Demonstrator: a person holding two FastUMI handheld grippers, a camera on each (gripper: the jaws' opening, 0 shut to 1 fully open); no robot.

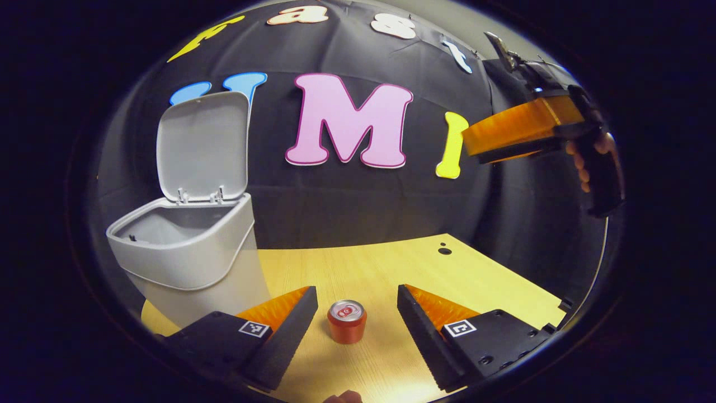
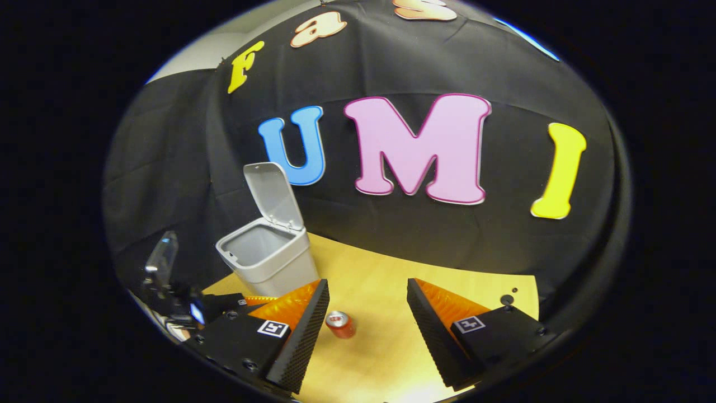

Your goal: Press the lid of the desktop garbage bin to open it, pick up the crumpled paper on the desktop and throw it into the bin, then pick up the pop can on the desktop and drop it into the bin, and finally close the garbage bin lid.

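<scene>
Nearest, my left gripper (image 1: 357, 313) spread wide, gripping nothing; pop can (image 1: 347, 321) upright on desk (image 1: 403, 263), centred in gap between its fingers, touching neither. Beyond left finger: grey bin (image 1: 190, 257), lid (image 1: 202, 145) hinged up, mouth open. Farther, up right: other gripper, hand around its handle. My right gripper (image 2: 366, 313) likewise wide apart, empty; can (image 2: 340, 324) just beside its left finger, bin (image 2: 268, 257) past that finger.
</scene>
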